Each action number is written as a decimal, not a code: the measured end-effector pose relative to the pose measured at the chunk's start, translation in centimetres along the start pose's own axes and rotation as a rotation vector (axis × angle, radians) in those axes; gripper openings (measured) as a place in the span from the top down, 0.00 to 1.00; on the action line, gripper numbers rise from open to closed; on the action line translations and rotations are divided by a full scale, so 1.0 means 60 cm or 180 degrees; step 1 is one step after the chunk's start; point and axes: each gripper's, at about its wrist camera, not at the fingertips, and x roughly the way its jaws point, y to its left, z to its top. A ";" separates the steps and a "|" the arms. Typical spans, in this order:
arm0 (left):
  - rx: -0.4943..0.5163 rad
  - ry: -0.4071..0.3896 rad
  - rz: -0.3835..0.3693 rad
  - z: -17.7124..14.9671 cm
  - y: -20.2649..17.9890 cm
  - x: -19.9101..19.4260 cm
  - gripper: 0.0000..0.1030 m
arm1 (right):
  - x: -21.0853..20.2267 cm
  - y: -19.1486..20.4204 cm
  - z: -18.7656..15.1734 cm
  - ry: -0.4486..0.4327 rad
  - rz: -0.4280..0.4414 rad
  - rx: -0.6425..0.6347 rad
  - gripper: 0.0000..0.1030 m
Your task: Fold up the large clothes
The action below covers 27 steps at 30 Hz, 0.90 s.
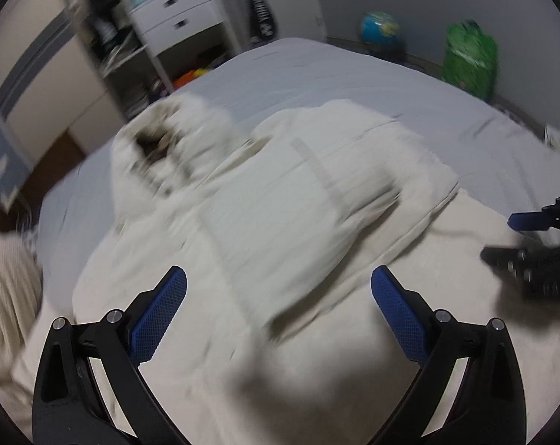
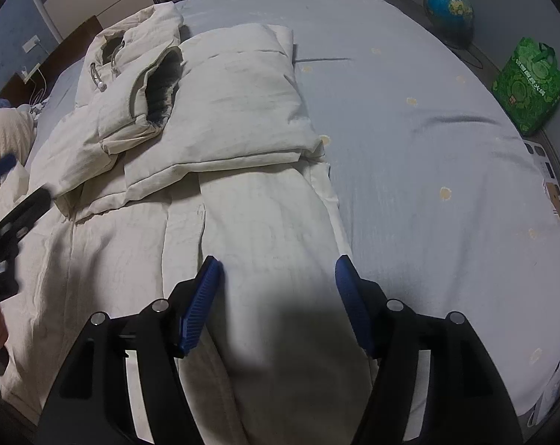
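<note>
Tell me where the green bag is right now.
The green bag stands on the floor beyond the bed's far right edge in the right wrist view, just nearer the camera than the globe.

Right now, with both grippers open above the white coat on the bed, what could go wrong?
1. The folded sleeve rests loosely on the coat, so it might slide open.
2. The hood is bunched and could make a lumpy fold.
3. The left gripper view is blurred, so a grasp might miss.
</note>
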 end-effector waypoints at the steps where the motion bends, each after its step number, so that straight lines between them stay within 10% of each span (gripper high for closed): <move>1: 0.0125 -0.0003 0.0042 0.011 -0.015 0.013 0.16 | 0.002 -0.001 0.001 0.0004 0.0005 0.0008 0.40; 7: 0.0521 0.0307 0.0231 0.040 -0.055 0.094 0.38 | -0.002 -0.006 -0.006 -0.0001 0.0107 0.0102 0.40; 12: 0.0424 0.0255 0.0026 0.039 -0.015 0.084 0.77 | -0.003 -0.009 -0.009 -0.0002 0.0145 0.0143 0.40; 20: -0.0746 -0.0131 0.0161 0.016 0.191 0.026 0.82 | -0.009 -0.011 -0.008 -0.0068 0.0151 0.0179 0.40; 27: -0.1604 0.0230 0.0105 -0.101 0.317 0.067 0.82 | -0.013 -0.006 -0.010 -0.0098 0.0091 0.0131 0.40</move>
